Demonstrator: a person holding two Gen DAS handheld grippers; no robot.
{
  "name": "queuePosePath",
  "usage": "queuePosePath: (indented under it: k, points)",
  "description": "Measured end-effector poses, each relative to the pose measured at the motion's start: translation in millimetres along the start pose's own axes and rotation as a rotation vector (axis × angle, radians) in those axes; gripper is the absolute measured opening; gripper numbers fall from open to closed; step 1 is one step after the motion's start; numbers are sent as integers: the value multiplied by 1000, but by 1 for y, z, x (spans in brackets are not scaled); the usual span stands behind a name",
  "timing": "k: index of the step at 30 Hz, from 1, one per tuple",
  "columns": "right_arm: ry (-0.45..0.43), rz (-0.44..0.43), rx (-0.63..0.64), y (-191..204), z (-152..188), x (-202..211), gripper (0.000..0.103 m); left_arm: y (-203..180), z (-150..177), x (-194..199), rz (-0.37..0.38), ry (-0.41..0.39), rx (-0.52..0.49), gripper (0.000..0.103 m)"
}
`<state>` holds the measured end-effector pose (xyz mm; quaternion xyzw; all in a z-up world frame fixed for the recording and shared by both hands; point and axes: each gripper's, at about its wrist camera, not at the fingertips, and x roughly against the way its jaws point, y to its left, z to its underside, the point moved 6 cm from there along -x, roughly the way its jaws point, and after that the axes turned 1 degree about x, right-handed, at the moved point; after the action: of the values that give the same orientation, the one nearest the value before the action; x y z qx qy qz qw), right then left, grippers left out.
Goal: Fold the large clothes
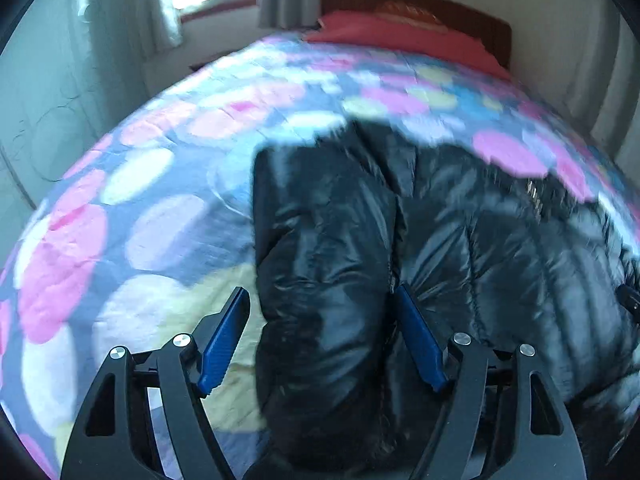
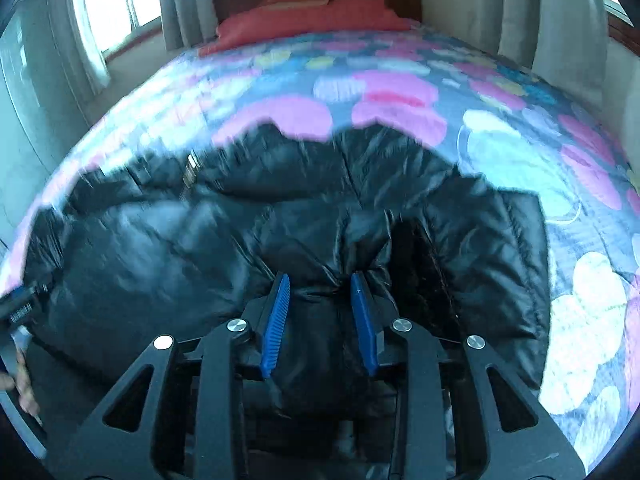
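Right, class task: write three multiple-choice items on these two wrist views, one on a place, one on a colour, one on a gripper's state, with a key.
1. Where does the black puffer jacket lie?
A on the patterned bedspread
B on a chair
C on the floor

2. What colour is the pillow at the headboard?
A white
B red
C green

3. What is the right gripper doing?
A hanging open above the pillow
B out of view
C closed on a fold of jacket

Key: A, bedspread surrounds it; B, plainly red; C, fabric is bunched between its blue pads.

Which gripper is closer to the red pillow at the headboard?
Neither clearly. Left gripper and right gripper both straddle the black puffer jacket at the bed's near end, far from the red pillow.
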<state>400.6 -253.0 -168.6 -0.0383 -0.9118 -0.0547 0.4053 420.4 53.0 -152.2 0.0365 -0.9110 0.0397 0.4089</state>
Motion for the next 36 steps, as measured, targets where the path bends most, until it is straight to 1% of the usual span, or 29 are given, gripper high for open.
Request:
queuePosePath:
  k: [2,3,5,6,7,8,9,10,11,13,15,17,19,20,21,22,24,26,29,31,34,36]
  points:
    - [-50,-16,11,10,-10,12,32,-2,-7,16,30,-51,39,73]
    - [-62,-49,16,22,-15,12,33,-8,-12,26,66,-85,57,73]
    - [-57,-85,47,42,-21,5,34,-24,-16,31,110,-121,35,73]
    - [-55,-91,77,52,-23,-3,34,-32,-16,30,121,-124,17,73]
    - [-48,-97,96,59,-22,-10,36,-43,-14,21,126,-105,-9,73]
    - [-22,-93,114,66,-18,-20,38,-49,-10,13,129,-80,-21,73]
    - [5,-72,131,71,-13,-32,38,-57,-2,-3,126,-22,-42,74]
    - [15,-47,156,74,-7,-43,39,-63,5,-16,105,19,-68,74]
    - [12,-34,169,76,-5,-47,38,-66,9,-24,82,21,-95,74]
    - [17,-32,173,76,-8,-44,38,-65,6,-22,82,24,-87,74]
    - [6,-57,154,69,-11,-27,38,-58,1,-7,118,13,-56,73]
    - [-23,-48,132,53,-12,-10,38,-43,0,9,117,-29,-43,73]
    - [-49,-10,111,30,-8,3,39,-29,0,14,106,-53,-33,73]
    - [-55,16,95,17,-4,6,39,-23,2,13,105,-50,-26,73]
    - [-39,50,87,6,3,3,39,-17,7,6,90,-26,-30,73]
    - [-16,47,82,-1,9,-5,39,-17,8,0,88,-12,-37,73]
    - [0,2,60,-8,19,-16,39,-19,15,-11,79,15,-63,74]
    - [9,-1,56,-8,19,-23,39,-23,16,-22,67,34,-74,74]
    - [2,-1,52,-8,20,-26,39,-21,18,-30,74,47,-62,74]
    - [-6,1,54,-7,21,-24,39,-22,18,-26,64,42,-75,74]
    - [-20,-33,20,-15,18,-7,39,-20,16,-11,76,37,-88,74]
    - [-29,-60,-12,-22,20,16,45,-11,17,10,101,27,-64,74]
